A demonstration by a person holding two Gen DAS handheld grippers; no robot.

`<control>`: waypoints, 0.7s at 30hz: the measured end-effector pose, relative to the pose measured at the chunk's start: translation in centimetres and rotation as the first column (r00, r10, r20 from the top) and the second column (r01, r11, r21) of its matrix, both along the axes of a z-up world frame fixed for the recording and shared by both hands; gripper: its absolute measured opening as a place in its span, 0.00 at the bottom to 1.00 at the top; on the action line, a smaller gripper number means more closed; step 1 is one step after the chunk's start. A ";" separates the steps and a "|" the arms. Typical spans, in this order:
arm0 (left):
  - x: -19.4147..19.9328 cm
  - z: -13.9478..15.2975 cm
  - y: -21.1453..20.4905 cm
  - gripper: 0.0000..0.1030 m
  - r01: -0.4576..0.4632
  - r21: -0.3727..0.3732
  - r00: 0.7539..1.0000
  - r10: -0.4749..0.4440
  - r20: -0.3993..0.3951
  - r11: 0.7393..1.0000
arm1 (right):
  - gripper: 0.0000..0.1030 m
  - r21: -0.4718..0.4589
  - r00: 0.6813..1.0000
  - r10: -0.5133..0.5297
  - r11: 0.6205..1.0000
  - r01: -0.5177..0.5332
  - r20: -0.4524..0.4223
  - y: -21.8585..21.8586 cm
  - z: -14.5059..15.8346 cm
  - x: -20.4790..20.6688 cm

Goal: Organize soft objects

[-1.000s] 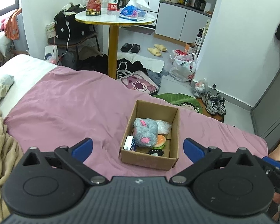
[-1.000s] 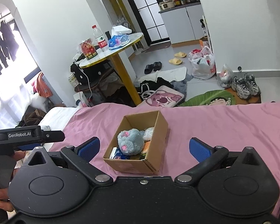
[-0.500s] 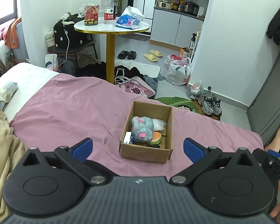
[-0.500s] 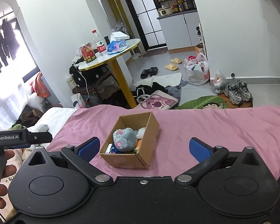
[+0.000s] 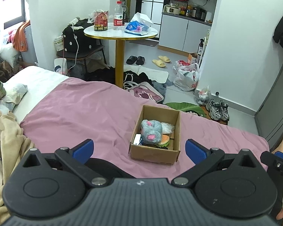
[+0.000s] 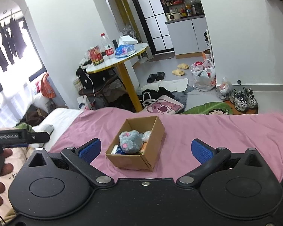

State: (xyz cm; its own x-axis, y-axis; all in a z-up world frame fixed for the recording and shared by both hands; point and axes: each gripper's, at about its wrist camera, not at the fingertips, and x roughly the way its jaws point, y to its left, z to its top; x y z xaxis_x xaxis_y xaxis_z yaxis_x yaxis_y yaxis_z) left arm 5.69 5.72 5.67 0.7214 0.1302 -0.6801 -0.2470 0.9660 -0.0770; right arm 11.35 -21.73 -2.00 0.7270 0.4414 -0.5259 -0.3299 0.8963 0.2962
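A cardboard box (image 5: 154, 155) (image 6: 131, 163) stands open on the pink bedspread (image 5: 84, 113) (image 6: 217, 131). Inside it lies a grey plush mouse (image 5: 151, 131) (image 6: 130, 139) on top of a burger-shaped toy (image 5: 163, 140), a white packet (image 5: 168, 128) and other small items. My left gripper (image 5: 139, 148) is open and held back above the bed, with nothing between its blue pads. My right gripper (image 6: 144, 148) is open too, equally clear of the box. The left gripper's handle (image 6: 18, 136) shows at the left of the right wrist view.
A round table (image 5: 120, 33) (image 6: 118, 56) with a bottle, a snack bag and tissues stands past the bed. Slippers, bags, clothes and sneakers (image 5: 218, 110) litter the floor. A beige blanket (image 5: 7, 141) is heaped at the bed's left.
Both grippers have pulled back and risen away from the box, which looks smaller now. Both stay open. The box and its toys have not moved.
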 end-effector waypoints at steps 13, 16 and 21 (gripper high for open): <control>-1.2 0.0 -0.5 0.99 0.027 0.029 1.000 -0.027 0.004 0.999 | 1.00 -0.004 1.000 -0.005 1.000 0.005 -0.017 0.0 -0.2 -0.6; -1.3 0.0 -0.6 0.99 0.032 0.029 0.999 -0.032 0.005 0.999 | 1.00 -0.005 1.000 0.002 1.000 -0.002 -0.003 -0.2 0.1 -0.9; -1.5 0.1 -0.9 0.99 0.041 0.029 0.999 -0.041 0.009 0.999 | 1.00 -0.054 1.000 0.006 0.999 -0.005 0.013 0.3 0.6 -1.2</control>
